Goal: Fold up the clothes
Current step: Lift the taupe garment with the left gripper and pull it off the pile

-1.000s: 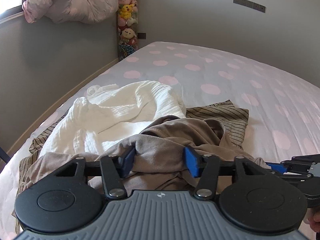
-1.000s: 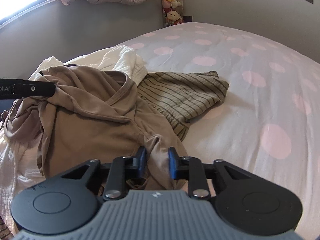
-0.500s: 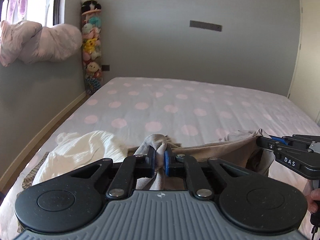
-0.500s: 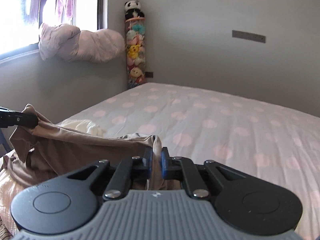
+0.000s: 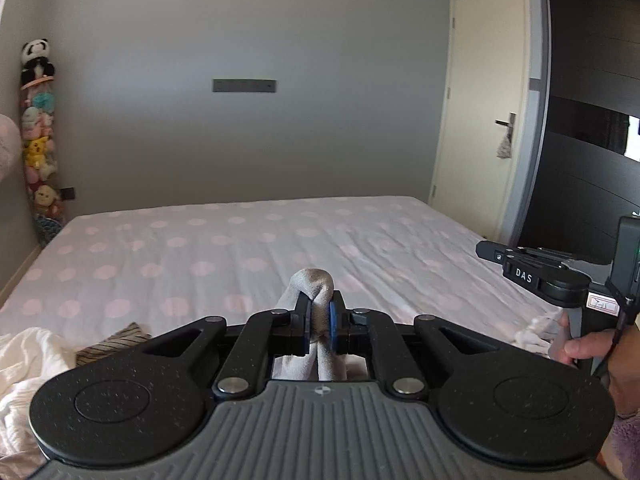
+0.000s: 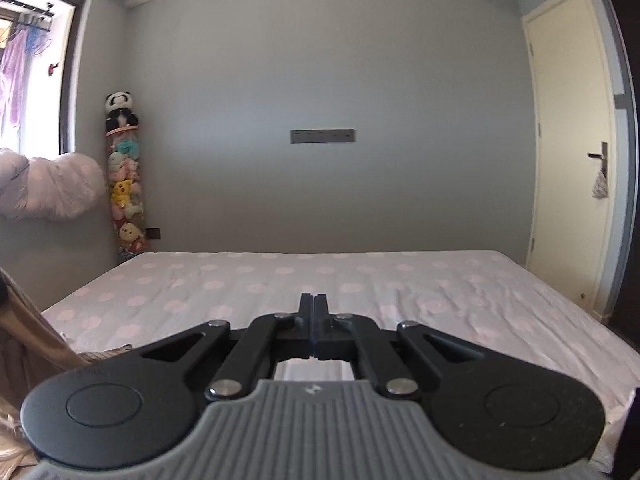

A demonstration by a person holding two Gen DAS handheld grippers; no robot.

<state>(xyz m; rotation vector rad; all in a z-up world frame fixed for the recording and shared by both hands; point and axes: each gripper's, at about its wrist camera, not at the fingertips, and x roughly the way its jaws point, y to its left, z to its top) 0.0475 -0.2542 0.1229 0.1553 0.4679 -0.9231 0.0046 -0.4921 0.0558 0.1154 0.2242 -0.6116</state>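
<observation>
Left gripper pinched brown shirt bunch; right gripper jaws tight together, nothing seen between; shirt might sag crooked onto bed

A bed with a pink-dotted sheet lies ahead of the tool. Far ahead to the left, a column of plush toys stands in the corner. A cream door is far right.
</observation>
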